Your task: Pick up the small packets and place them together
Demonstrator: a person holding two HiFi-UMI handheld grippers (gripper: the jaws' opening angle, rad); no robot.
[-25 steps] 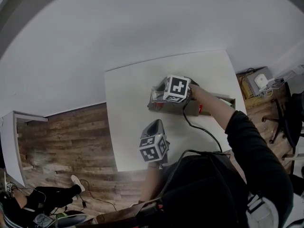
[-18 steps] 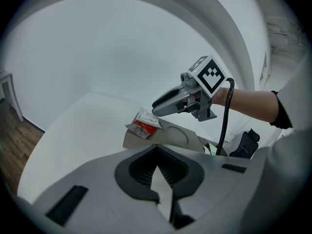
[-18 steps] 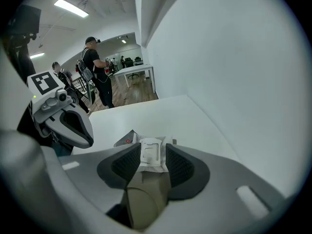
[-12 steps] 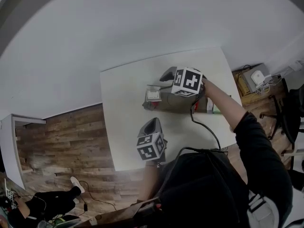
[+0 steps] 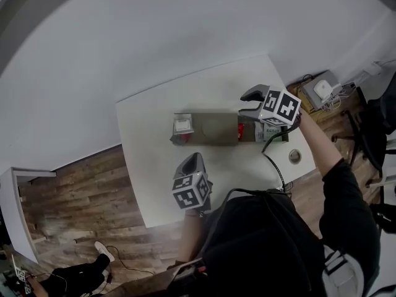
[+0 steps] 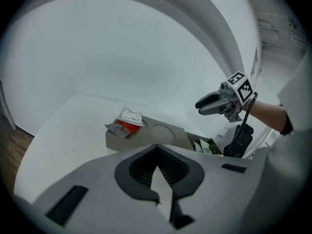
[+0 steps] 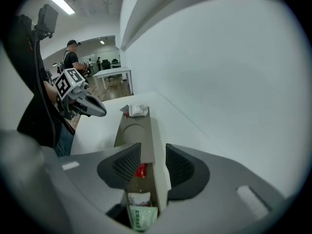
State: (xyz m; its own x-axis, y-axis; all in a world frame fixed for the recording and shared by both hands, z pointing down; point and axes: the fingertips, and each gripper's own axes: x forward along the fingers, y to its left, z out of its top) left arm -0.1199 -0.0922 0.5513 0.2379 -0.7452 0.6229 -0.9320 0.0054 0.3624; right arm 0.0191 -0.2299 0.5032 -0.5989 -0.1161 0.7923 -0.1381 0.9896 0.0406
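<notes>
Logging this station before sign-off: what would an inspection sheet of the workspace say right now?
Surface: white table, round grommet near its right edge.
Job's things: red and white packets on cardboard box's left end; more packets in its open right end.
Clutter: nothing seen.
Grippers: left gripper shut, empty; right gripper open over the box's open end, jaws just opened, gripping nothing.
Cables: black cable from right gripper.
Surroundings: wood floor, office chair.
</notes>
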